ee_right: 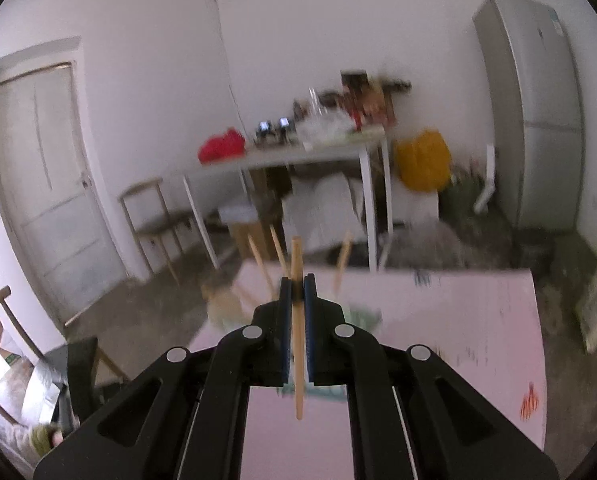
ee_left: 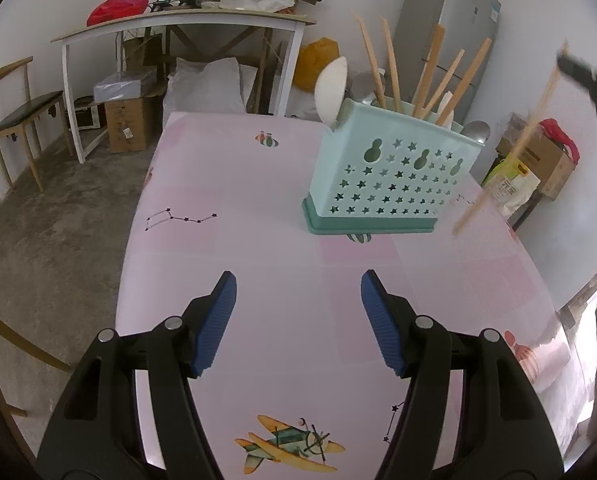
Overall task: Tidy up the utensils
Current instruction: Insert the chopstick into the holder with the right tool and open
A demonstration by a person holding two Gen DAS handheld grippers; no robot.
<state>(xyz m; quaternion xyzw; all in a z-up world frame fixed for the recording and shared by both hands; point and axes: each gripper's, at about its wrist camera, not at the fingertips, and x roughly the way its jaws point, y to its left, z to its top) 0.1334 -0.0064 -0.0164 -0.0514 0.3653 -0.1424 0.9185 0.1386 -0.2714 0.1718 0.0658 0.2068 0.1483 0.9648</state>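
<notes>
Looks like I'm nearly done: the teal utensil caddy on the pink worktop already holds spoons and several chopsticks, my right tool is clamped on one last chopstick up in the air beside it, left tool wide open and empty.

The left gripper hovers low with jaws spread wide, while the right gripper is raised, jaws clamped together.

Left view looks down over the bench from close; right view faces higher, sharing its far edge.
</notes>
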